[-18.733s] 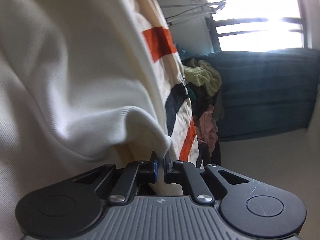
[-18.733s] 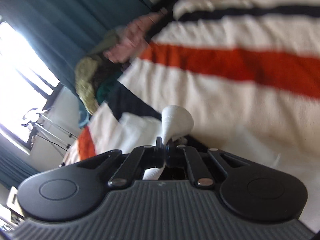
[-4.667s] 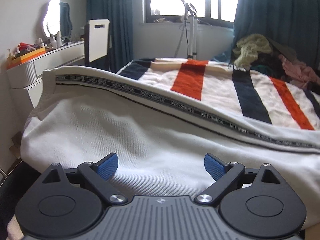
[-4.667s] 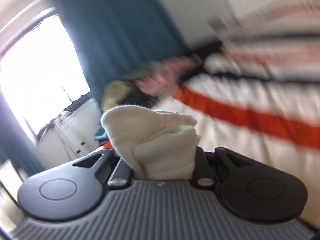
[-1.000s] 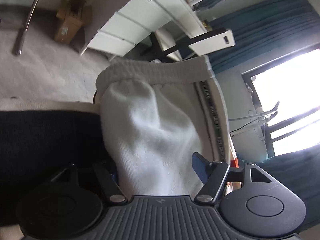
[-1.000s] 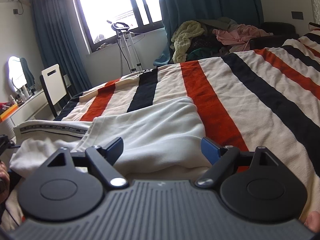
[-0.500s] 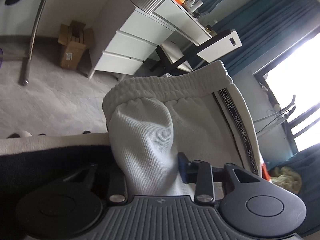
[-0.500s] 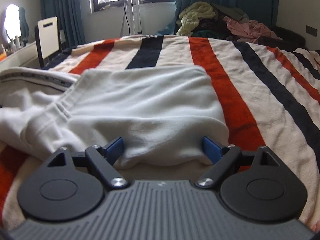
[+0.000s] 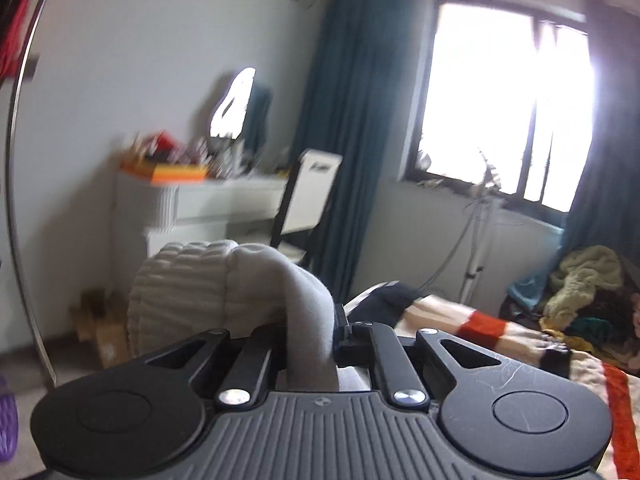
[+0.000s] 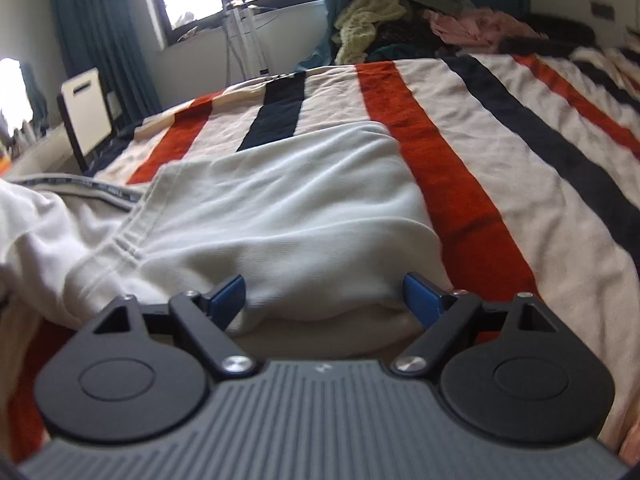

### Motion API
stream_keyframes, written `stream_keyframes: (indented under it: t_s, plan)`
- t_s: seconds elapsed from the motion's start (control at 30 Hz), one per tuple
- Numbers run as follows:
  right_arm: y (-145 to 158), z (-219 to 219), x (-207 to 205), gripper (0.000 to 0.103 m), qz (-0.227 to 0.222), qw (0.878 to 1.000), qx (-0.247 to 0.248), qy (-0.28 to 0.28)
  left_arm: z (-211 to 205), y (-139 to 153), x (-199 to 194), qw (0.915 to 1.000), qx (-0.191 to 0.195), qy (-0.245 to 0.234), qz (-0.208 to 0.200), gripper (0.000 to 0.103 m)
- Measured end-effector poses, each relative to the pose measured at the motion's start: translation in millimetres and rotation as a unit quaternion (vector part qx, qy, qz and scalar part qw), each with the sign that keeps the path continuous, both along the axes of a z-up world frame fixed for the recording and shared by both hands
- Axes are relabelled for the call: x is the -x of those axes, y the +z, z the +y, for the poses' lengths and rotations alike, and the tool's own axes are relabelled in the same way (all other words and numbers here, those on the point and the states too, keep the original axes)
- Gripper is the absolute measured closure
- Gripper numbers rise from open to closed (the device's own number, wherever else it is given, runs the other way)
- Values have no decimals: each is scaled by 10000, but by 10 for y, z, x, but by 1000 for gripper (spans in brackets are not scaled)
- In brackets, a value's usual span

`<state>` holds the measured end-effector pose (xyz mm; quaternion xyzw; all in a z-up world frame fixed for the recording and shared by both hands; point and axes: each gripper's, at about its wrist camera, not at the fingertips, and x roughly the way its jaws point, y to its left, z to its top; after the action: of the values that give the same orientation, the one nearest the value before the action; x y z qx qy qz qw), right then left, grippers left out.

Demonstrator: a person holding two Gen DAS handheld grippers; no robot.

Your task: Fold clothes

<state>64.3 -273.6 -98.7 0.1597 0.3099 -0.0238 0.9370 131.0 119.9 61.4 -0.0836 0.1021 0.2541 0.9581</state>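
While the left gripper (image 9: pixel 310 344) has its jaws clamped on the white sweatpants (image 9: pixel 224 292) (waistband bunched, blocking lower centre), the right gripper (image 10: pixel 324 294) gapes over them on the striped bed (image 10: pixel 500 168); clothes pile (image 10: pixel 400 20) upper right.

Hidden, cropped and blurred parts

Bunched white sweatpants (image 9: pixel 224 292) bury the left gripper (image 9: pixel 310 344) fingertips, so its pads cannot be seen; beyond it the dresser top clutter (image 9: pixel 168 160) is smeared by blur. Ahead of the right gripper (image 10: pixel 324 296), the garment's left portion runs off the frame edge, and its underside hides between the blue pads (image 10: pixel 228 294)
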Motion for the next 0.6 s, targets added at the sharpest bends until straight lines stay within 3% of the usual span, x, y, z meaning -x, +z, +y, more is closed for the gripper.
stream_keyframes:
  t_s: [0.13,0.3,0.47,0.6]
  plan:
    - [62,-337,148,16,-18,9976,-545,-419,-961,119,24,9955,-725,-526,-310,95]
    - [137,-758,339,16,-44,9886,-1163,-956,-2215,-164,201,9806,-1102,-1561,-428,94]
    - [171,-1109,578,16,-162,9791,-1221,-1617,-3275,-879,379,9595,-1064,-2595,273,93]
    - [175,-1247,679,15,-289,9716,-1336,-1929,-3495,-1415,320,9312,-703,-3369,1202,92]
